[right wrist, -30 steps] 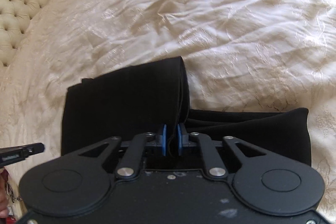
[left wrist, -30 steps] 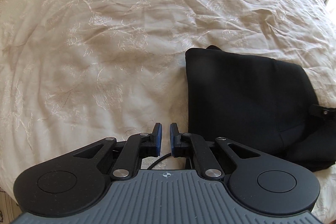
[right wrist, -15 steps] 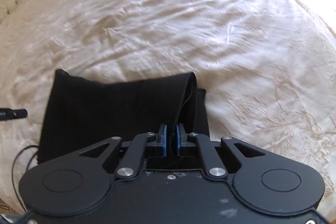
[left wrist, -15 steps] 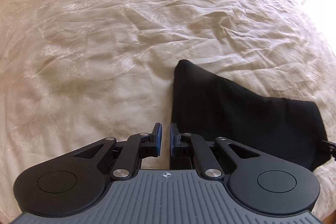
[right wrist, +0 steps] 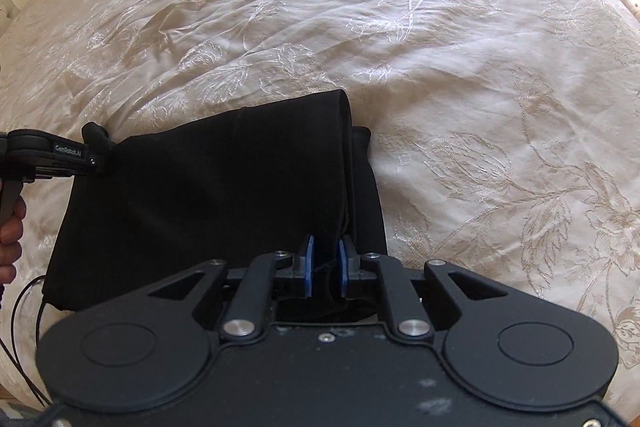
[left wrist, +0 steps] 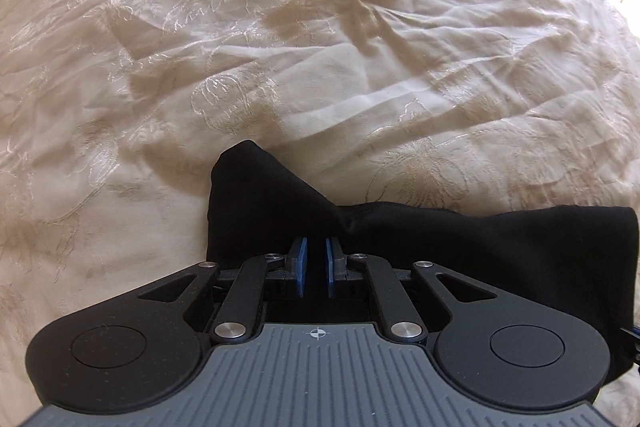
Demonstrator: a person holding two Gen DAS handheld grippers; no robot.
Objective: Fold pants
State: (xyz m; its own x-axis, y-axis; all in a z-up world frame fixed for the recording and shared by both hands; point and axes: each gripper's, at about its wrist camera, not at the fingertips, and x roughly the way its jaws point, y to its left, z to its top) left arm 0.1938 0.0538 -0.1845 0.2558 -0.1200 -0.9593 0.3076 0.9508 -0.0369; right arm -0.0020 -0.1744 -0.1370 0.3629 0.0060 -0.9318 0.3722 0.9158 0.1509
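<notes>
while the black pants (right wrist: 208, 195) lie folded into a thick packet on the bed (right wrist: 460, 67), near its front edge, i hold them from both sides. my right gripper (right wrist: 325, 269) has its blue pads closed on the layered edge at the right side of the packet; dark cloth fills the gap between them. my left gripper (left wrist: 314, 265) is at the opposite side, and in the right view its tip touches the far left corner of the cloth. its pads stand close together with black fabric just in front, but i cannot tell if cloth is really between them or only behind.

i think i hold both ends so that the layers stay together and the packet keeps its shape while i put it down or make one more fold. in the left view one corner of the cloth stands up like a small peak, so that side is probably lifted a little.

the right edge shows several layers, one under part coming out a bit beside the top one. around the pants the cream embroidered bedspread is wrinkled, with much free room ahead and to the right. a thin cable (right wrist: 24, 327) hangs at the left, near the bed edge.
</notes>
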